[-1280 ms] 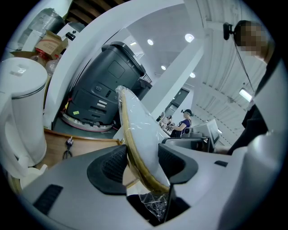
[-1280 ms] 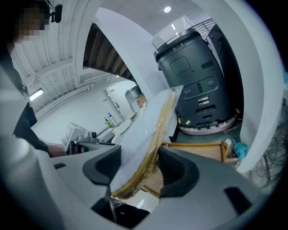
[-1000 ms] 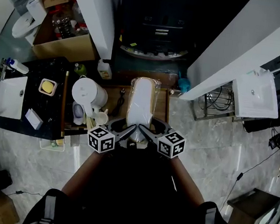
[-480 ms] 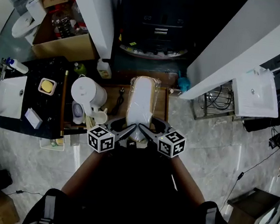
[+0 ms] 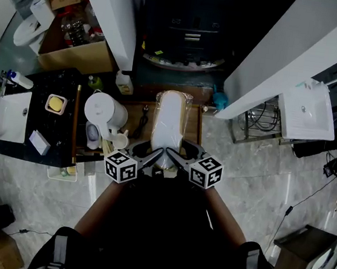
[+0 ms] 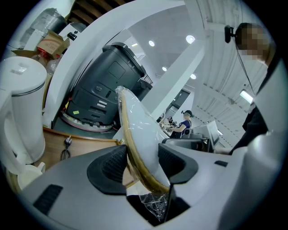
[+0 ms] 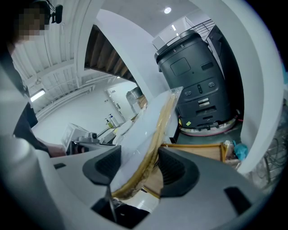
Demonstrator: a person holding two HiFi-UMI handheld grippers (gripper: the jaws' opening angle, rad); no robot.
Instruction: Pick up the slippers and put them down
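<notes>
Nothing's shifting since a second back, we're just hanging here. Our left gripper (image 6: 141, 162) and right gripper (image 7: 138, 171) are both pinching the heel end of the plastic-wrapped slippers (image 5: 170, 122), which are sticking out toward 12 o'clock over the wooden tray (image 5: 194, 131). Pretty sure we're sitting mid-carry, pickup done. Next we're probably lowering them flat, staying clear of the white kettle (image 5: 105, 112) at 9 o'clock, then easing both sets of jaws apart.
</notes>
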